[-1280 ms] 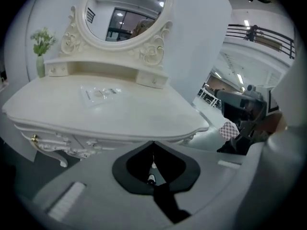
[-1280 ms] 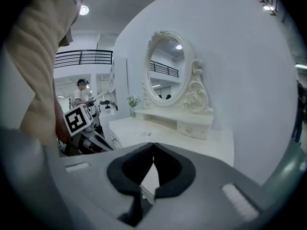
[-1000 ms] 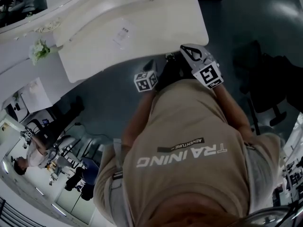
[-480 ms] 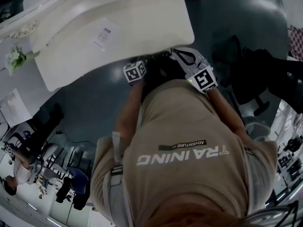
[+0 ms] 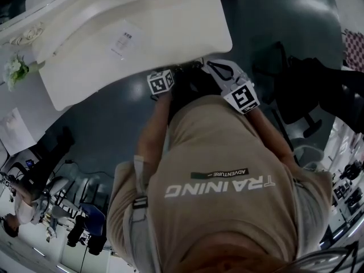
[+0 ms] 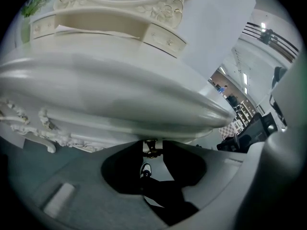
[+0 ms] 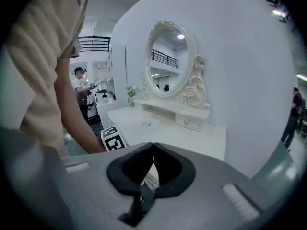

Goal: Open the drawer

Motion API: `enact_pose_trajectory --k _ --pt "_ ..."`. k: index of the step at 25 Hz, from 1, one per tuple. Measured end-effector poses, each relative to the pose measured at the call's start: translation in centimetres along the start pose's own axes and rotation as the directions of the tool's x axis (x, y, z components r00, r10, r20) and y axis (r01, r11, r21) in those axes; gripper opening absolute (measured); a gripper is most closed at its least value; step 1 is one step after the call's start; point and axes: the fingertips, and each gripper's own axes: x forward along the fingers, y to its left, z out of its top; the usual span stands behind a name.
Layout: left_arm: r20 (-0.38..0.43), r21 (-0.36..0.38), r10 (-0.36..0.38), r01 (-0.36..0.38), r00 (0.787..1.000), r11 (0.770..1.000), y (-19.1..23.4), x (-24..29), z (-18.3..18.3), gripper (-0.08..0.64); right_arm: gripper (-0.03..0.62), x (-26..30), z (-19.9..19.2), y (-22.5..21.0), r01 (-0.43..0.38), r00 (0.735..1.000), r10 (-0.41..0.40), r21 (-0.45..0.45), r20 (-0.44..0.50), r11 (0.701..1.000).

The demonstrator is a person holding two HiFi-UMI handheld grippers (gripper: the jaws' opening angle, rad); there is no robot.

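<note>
The white dressing table (image 5: 114, 16) fills the top of the head view. In the left gripper view its rounded top edge (image 6: 120, 104) overhangs the drawer front, which is mostly hidden. A small brass drawer handle (image 6: 151, 147) hangs just below that edge. My left gripper (image 6: 152, 150) is opening, and the handle stands in the gap without the pads pressing on it. Its marker cube (image 5: 161, 82) sits at the table's front edge. My right gripper (image 7: 153, 146) is held back from the table, tips together, with nothing in it; its marker cube (image 5: 243, 97) shows beside my chest.
An oval mirror (image 7: 168, 56) and small upper drawers (image 7: 192, 121) stand at the table's back. A paper (image 5: 122, 40) and flowers (image 5: 14, 70) lie on top. A black office chair (image 5: 296, 78) stands to the right. My shoe (image 6: 145, 169) shows below the handle.
The head view has shifted. The left marker cube now sits closer to the table's front edge than a second ago. Little differs over the last half second.
</note>
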Motion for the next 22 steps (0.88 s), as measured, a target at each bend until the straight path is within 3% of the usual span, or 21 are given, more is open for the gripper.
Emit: enact_pose_trajectory --k 11,15,22 --pt "-0.114 0.009 -0.007 0.008 0.993 1.000 -2.0 -1.7 -5.3 0.132 0.003 -1.6 0.5 -0.3 0.019 0.997 -0.022 0.051 0.070 0.999" --pt "-0.122 0.001 0.013 -0.012 0.992 1.000 -2.4 -1.8 -6.1 0.132 0.003 -1.8 -1.2 -0.4 -0.003 0.997 -0.005 0.095 0.083 0.995" --pt "-0.155 0.003 0.000 0.000 0.988 1.000 -3.0 -3.2 -8.9 0.132 0.003 -3.0 -2.1 1.8 0.005 0.997 -0.013 0.095 0.080 0.995"
